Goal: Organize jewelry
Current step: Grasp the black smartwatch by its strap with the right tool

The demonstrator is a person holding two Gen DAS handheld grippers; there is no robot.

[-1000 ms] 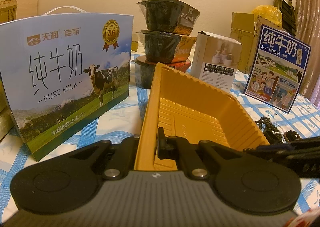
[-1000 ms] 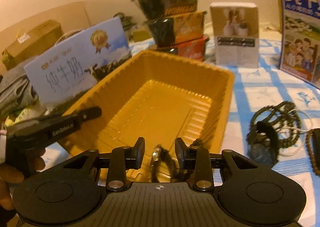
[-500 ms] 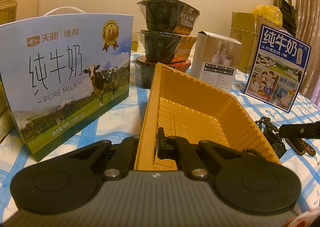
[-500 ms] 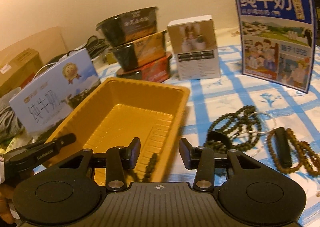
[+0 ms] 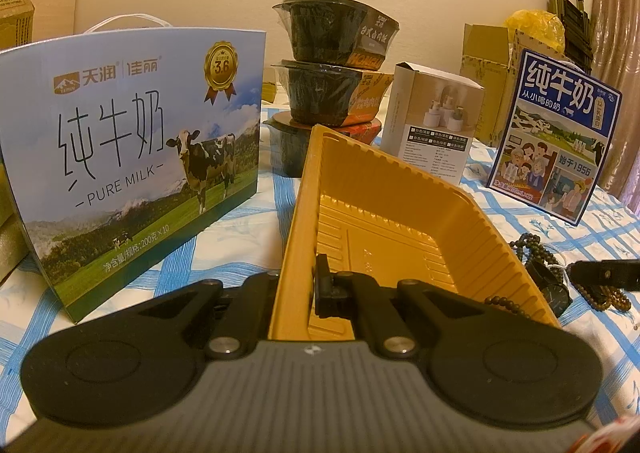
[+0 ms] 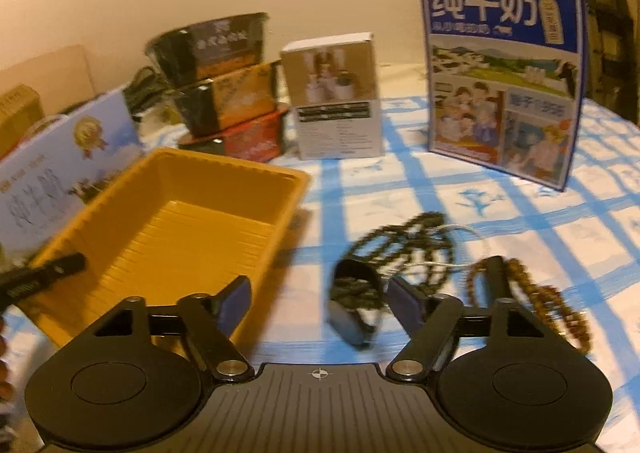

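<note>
Black claw [image 6: 320,303], ribbed grey body, silver screws.

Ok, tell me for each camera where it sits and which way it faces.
Left wrist: on the left gripper, clamped on the yellow tray wall, facing along the tray toward the stacked bowls.
Right wrist: on the open right gripper, facing the watch and beads on the tablecloth.
Both show the tray, the beads and the other gripper's finger.

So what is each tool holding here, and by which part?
Left tool is clamped on the tray's near rim. Right tool is open, holding nothing.
</note>
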